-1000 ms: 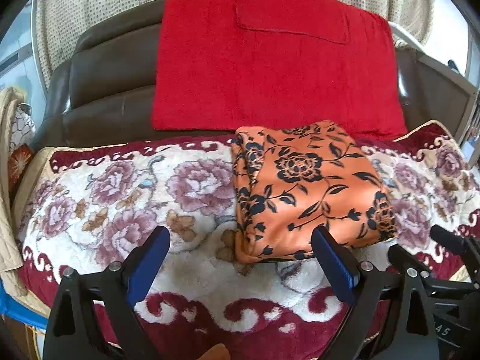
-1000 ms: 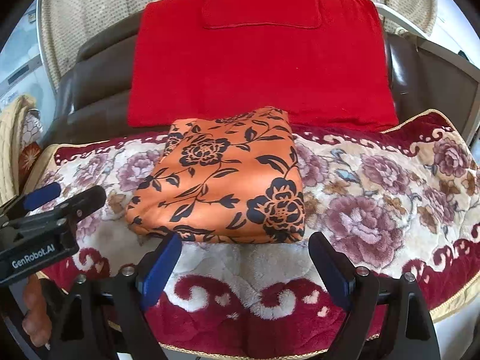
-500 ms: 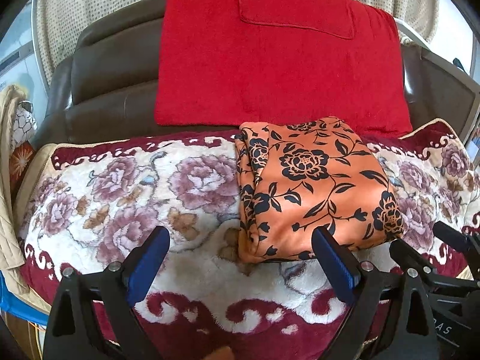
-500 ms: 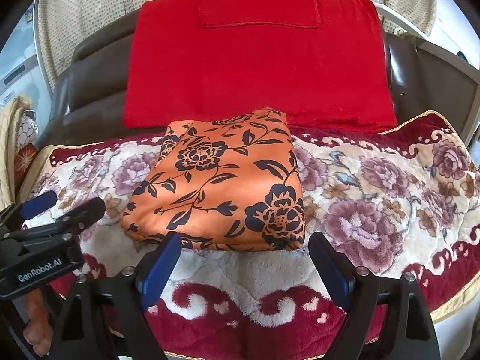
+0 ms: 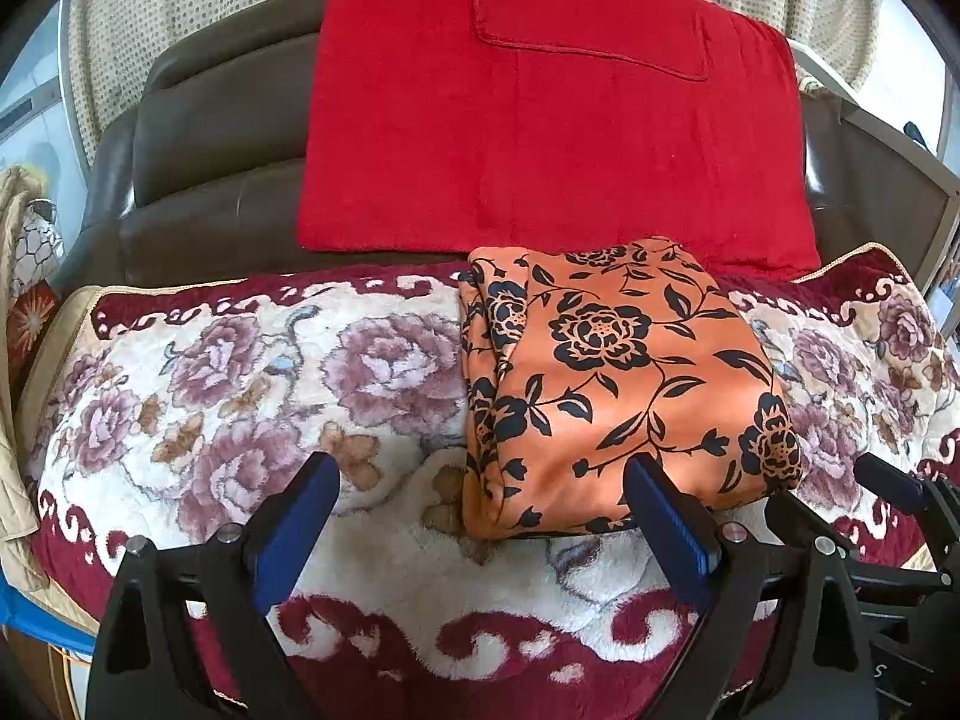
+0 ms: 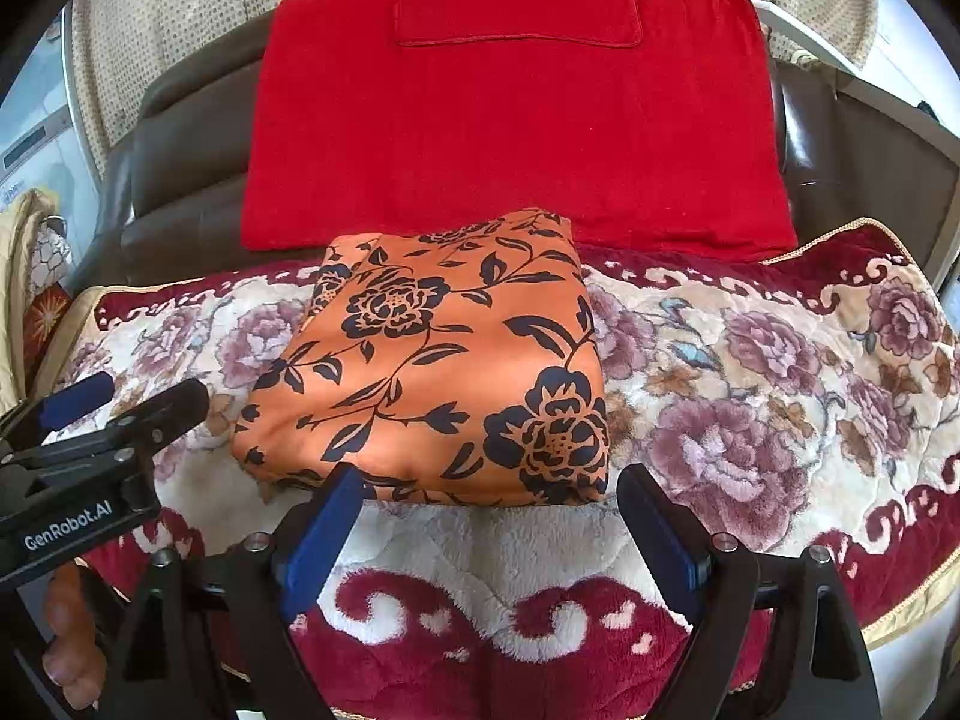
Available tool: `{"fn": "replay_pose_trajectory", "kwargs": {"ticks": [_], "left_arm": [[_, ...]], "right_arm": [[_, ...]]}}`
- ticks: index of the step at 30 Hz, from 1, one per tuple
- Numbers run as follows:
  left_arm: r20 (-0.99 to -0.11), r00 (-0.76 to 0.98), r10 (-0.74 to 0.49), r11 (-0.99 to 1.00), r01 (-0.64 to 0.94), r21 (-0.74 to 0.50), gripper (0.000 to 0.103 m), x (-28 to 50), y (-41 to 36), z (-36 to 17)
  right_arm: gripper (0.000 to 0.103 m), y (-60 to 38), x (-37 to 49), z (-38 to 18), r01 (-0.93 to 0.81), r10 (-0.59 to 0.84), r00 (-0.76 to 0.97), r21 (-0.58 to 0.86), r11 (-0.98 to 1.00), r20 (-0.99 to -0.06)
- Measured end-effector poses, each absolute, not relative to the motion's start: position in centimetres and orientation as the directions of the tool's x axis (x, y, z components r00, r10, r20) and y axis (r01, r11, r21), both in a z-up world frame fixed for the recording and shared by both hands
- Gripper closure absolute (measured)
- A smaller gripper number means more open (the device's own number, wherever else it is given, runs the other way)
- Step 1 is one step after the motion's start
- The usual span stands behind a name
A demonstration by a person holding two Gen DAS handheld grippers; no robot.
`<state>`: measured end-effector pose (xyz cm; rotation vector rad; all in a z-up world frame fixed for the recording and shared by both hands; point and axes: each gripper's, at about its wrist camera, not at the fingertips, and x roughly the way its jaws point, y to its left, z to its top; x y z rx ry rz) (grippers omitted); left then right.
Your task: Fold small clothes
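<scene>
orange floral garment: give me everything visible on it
The orange garment is smooth, slightly shiny cloth printed with black roses, leaves and vines. It is folded into a compact, roughly rectangular bundle; stacked layer edges show along one side. It lies flat on the plush floral blanket, its far edge close to the red towel draped behind. Neither gripper touches it.

Orange and red on florals
Cloth (image 5: 624, 384) orange with black flowers; blanket (image 5: 240, 384) cream, mauve roses, maroon border; towel (image 5: 540, 138) red.
</scene>
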<state>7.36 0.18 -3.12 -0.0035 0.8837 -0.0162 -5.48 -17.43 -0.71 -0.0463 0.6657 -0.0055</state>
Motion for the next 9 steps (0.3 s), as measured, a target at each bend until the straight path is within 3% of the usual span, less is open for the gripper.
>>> {"fn": "replay_pose_trajectory", "kwargs": {"ticks": [9], "left_arm": [[-0.758, 0.652, -0.019, 1.0, 0.028, -0.001, 0.008, 7.88, -0.15, -3.28]], "right_arm": [[0.014, -17.68, -4.59, -1.11, -0.01, -0.021, 0.777, -0.045, 0.999, -0.629]]}}
